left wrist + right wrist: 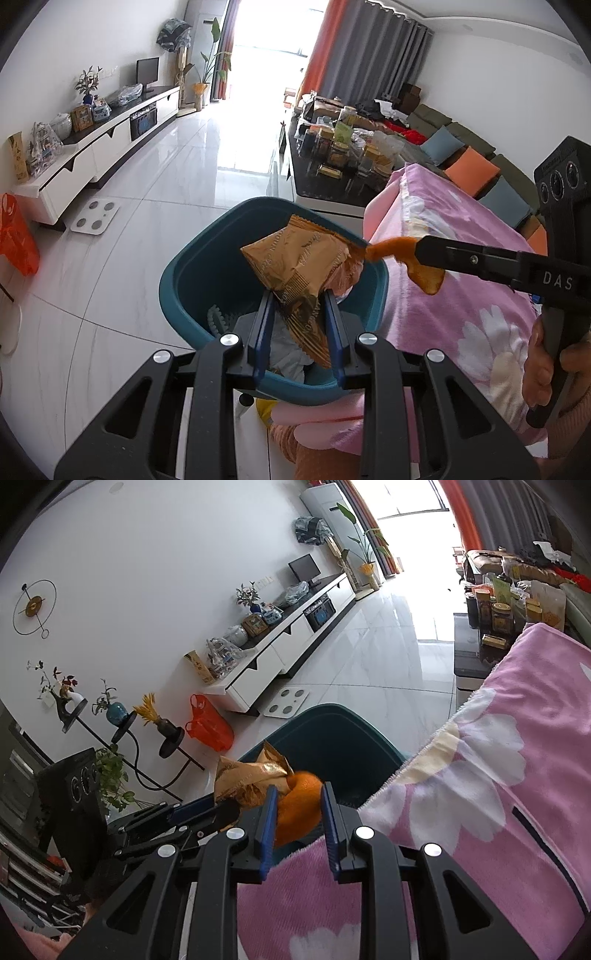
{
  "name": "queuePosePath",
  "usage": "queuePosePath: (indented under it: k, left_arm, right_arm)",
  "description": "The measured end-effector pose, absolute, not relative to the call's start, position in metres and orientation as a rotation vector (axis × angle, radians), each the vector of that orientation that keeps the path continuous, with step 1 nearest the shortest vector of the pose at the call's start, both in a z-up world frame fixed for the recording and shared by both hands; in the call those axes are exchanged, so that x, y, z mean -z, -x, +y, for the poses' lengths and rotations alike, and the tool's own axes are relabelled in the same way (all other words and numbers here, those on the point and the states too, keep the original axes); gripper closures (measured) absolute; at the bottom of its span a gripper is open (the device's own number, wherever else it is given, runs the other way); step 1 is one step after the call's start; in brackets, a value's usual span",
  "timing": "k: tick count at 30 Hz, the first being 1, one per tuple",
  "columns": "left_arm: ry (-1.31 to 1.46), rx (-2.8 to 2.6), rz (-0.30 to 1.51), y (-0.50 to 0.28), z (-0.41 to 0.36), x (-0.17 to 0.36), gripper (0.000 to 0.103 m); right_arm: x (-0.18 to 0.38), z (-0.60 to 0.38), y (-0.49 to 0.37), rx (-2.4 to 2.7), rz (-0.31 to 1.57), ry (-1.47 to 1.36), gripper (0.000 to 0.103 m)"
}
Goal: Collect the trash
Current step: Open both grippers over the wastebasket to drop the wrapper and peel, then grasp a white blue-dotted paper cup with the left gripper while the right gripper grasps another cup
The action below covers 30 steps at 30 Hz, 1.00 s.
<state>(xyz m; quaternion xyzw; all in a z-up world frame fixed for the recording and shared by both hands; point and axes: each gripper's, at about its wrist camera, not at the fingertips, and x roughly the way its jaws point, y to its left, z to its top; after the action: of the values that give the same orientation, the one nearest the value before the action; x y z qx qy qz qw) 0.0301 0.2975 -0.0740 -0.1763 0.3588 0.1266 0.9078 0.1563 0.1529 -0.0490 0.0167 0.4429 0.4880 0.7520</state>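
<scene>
My left gripper [300, 295] pinches the gold wrapper [295, 262] over the teal bin [177, 273]; my right gripper [298, 794] clamps orange peel [297, 808] at its rim. I should centre both over the opening before letting go.

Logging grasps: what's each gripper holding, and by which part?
Left gripper: golden snack wrapper, pinched at its lower corner. Right gripper: orange peel, gripped across its middle. Both over the teal bin.
</scene>
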Motion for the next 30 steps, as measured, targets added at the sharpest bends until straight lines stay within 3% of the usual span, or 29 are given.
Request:
queuePosePath:
  k: [8, 12, 19, 30]
  left_arm:
    - [0.408, -0.272, 0.777, -0.049, 0.305, 0.094, 0.076]
    - [0.427, -0.280, 0.792, -0.059, 0.308, 0.104, 0.067]
    - [0.438, -0.286, 0.810, -0.067, 0.304, 0.115, 0.066]
    - [0.297, -0.120, 0.694, -0.058, 0.231, 0.070, 0.058]
  right_arm:
    - [0.058, 0.168, -0.160, -1.035, 0.984, -0.012, 0.080]
    - [0.060, 0.171, -0.161, -1.023, 0.988, -0.025, 0.075]
    - [0.055, 0.152, -0.160, -1.023, 0.981, -0.042, 0.075]
    - [0.025, 0.051, -0.134, -0.975, 0.844, -0.026, 0.068]
